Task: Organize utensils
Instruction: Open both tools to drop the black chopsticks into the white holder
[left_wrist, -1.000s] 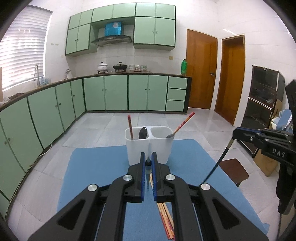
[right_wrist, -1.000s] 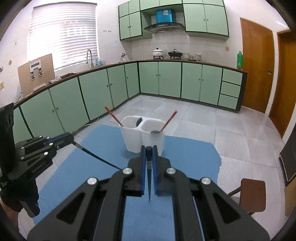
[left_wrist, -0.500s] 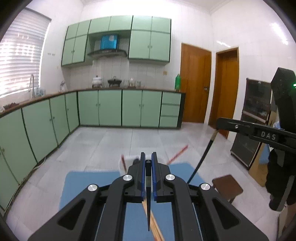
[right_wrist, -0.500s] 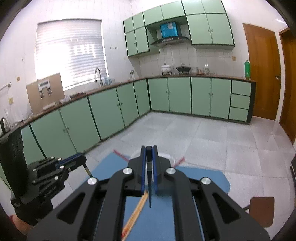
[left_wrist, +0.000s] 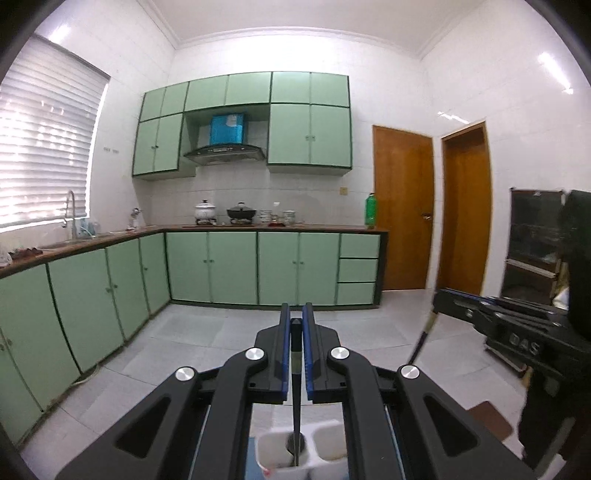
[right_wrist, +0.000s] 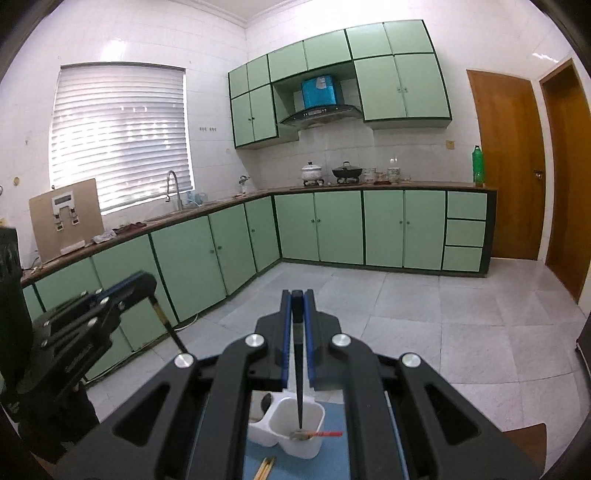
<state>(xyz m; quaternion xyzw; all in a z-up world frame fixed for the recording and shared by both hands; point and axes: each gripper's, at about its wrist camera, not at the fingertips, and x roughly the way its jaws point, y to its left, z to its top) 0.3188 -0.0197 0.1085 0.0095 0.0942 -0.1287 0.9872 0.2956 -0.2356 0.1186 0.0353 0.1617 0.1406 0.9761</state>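
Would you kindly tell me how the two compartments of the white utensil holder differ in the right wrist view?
The left compartment holds a dark spoon; the right compartment holds a red-handled utensil resting across its rim. In this view the black chopstick clamped in the right gripper lines up over the right compartment, not the left compartment. Both are white, joined, and stand on the blue mat.
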